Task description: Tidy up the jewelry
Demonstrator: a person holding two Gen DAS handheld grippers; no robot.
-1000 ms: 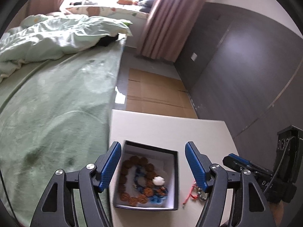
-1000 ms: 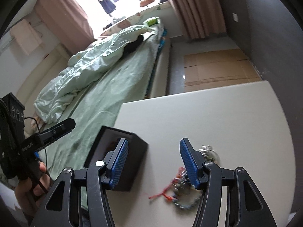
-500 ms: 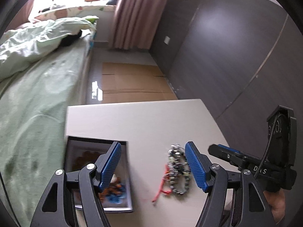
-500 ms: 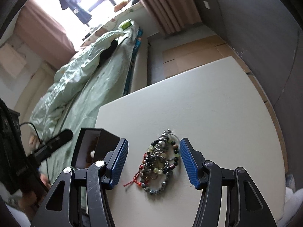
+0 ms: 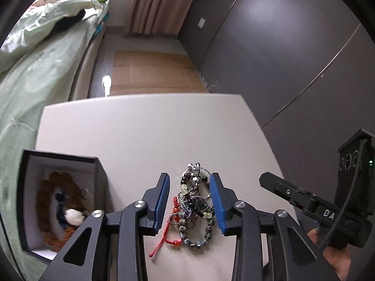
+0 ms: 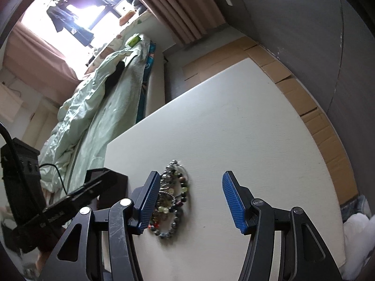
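a white table (image 5: 145,126) fills the lower frame. left lies a bed (image 5: 35,75) with green bedding, cardboard (image 5: 152,72) covers the floor, a dark wall (image 5: 281,46) stands right, pink curtains (image 6: 187,16) flank a bright window (image 6: 70,7) at top.

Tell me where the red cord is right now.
In the left wrist view the red cord lies on the white table, at the left edge of the bead bracelet pile, right of the open black box.

I've swung my left tool (image 5: 189,201) off the box (image 5: 61,201) onto the bracelet pile (image 5: 194,208); its jaws are closing around it.
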